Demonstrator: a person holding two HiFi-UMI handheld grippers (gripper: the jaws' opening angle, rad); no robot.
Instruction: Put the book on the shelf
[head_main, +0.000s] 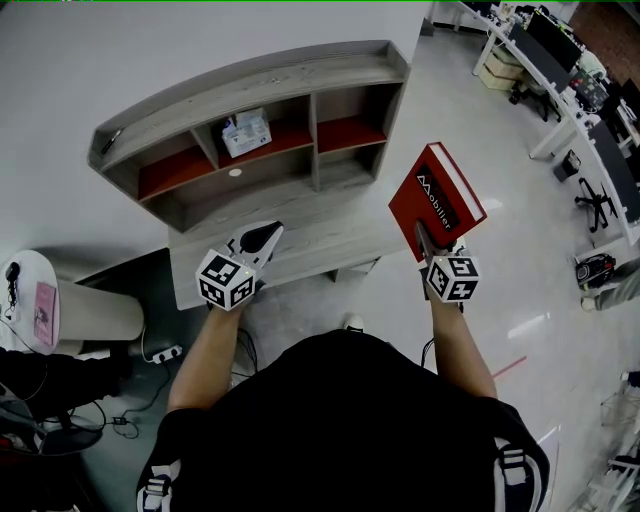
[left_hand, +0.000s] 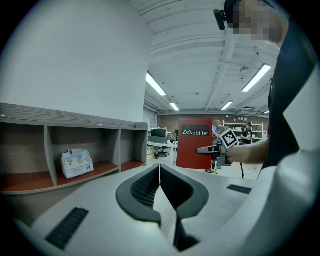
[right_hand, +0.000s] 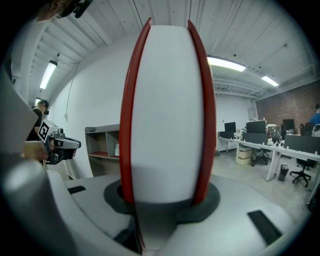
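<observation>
A red hardcover book (head_main: 437, 200) with white lettering on its cover is held in the air to the right of the shelf, and my right gripper (head_main: 425, 235) is shut on its lower edge. In the right gripper view the book (right_hand: 167, 115) stands upright between the jaws and its white page edges fill the middle. The grey wooden shelf (head_main: 250, 80) has red-floored compartments and stands on a desk (head_main: 330, 245). My left gripper (head_main: 268, 232) hovers over the desk's front, shut and with nothing in it. From the left gripper view, the book (left_hand: 195, 142) shows at the right.
A white packet (head_main: 246, 133) sits in the shelf's upper middle compartment; the other compartments look bare. A round white stand (head_main: 90, 310) and a power strip (head_main: 165, 352) are at the left on the floor. Office desks and chairs (head_main: 600, 200) line the far right.
</observation>
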